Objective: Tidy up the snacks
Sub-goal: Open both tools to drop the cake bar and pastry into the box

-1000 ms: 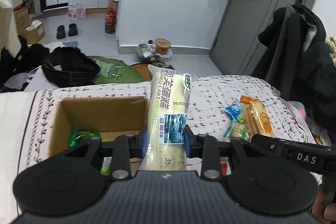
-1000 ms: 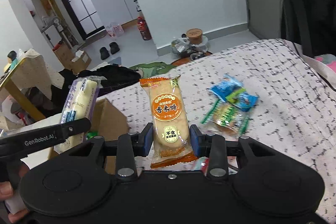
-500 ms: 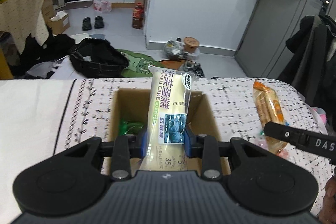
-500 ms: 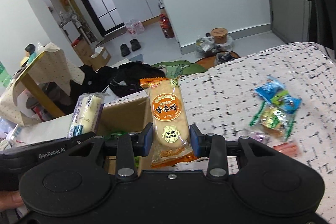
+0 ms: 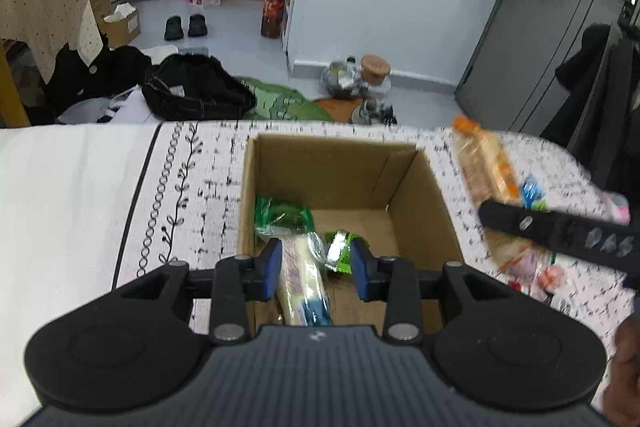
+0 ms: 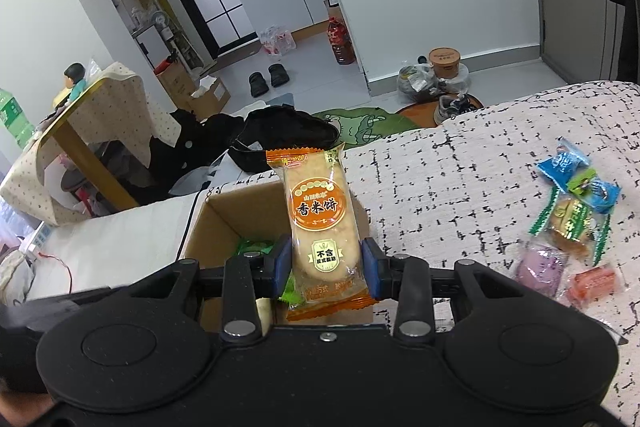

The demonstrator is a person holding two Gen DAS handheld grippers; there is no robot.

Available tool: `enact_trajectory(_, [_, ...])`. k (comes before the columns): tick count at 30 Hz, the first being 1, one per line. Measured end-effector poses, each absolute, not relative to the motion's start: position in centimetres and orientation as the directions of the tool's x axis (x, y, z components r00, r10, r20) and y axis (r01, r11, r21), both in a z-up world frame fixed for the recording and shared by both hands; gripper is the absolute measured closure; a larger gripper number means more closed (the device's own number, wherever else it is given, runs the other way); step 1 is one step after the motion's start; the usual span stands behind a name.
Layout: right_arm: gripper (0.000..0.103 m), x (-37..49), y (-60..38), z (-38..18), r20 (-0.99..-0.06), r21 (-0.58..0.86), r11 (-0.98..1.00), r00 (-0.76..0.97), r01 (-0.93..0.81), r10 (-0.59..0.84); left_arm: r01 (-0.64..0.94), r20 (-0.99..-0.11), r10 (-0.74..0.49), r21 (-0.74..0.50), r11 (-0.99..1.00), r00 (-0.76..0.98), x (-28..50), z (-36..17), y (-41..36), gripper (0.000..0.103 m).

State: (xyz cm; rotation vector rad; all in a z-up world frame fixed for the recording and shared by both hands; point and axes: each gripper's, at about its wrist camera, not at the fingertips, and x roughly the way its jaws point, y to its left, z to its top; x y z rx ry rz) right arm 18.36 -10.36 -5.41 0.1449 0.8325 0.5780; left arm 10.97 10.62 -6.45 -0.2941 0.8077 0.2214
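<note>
An open cardboard box [image 5: 416, 187] stands on the patterned bedspread; it also shows in the right wrist view [image 6: 224, 215]. My left gripper [image 5: 316, 263] is open above the box. The pale blueberry cake packet [image 5: 300, 279] lies loose inside, beside green-wrapped snacks [image 5: 282, 215]. My right gripper [image 6: 326, 263] is shut on an orange rice cracker packet [image 6: 320, 219], held upright near the box's right side. That packet also shows in the left wrist view [image 5: 486, 171], blurred.
Several loose snacks [image 6: 576, 215] lie on the bedspread [image 6: 460, 187] to the right of the box. Beyond the bed edge the floor holds a black bag [image 5: 196, 95], a green mat [image 5: 280, 103] and shoes.
My left gripper has opened and the cake packet has dropped into the box. My right gripper has moved left toward the box with the rice cracker packet.
</note>
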Motion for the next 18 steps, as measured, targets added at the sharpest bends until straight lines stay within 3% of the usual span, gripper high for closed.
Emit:
enact_trajectory(3, [0.067,18.4,-9.9,-5.7,-0.661,0.341,0.839,0.527,-0.424,0.535,-0.318,-0.729,0.092,-0.178,0.931,0.678,10.8,-6.0,11.2,0.058])
enact_trajectory(8, [0.065,18.4,-9.0,-5.6,-0.642,0.352,0.826,0.528,-0.441,0.556,-0.332,-0.731,0.105,-0.173,0.927,0.674,10.4,-5.9,11.8,0.055])
enact_trajectory(10, [0.054,18.5,-8.7,-5.6,-0.633,0.353,0.814,0.522,-0.462,0.571,-0.337,-0.734,0.105,-0.176,0.925,0.672,10.2,-6.0,12.0,0.051])
enact_trajectory(11, [0.041,18.6,-8.6,-5.6,-0.637,0.343,0.816,0.523,-0.465,0.566,-0.34,-0.736,0.105,-0.177,0.924,0.669,10.2,-6.1,12.1,0.051])
enact_trajectory(12, [0.035,18.5,-8.7,-5.5,-0.636,0.335,0.822,0.533,-0.46,0.558,-0.343,-0.739,0.105,-0.178,0.922,0.665,10.2,-6.2,12.1,0.049])
enact_trajectory(18, [0.024,18.3,-11.0,-5.6,-0.652,0.325,0.847,0.549,-0.42,0.522,-0.325,-0.743,0.087,-0.182,0.928,0.664,9.8,-6.4,11.8,0.037])
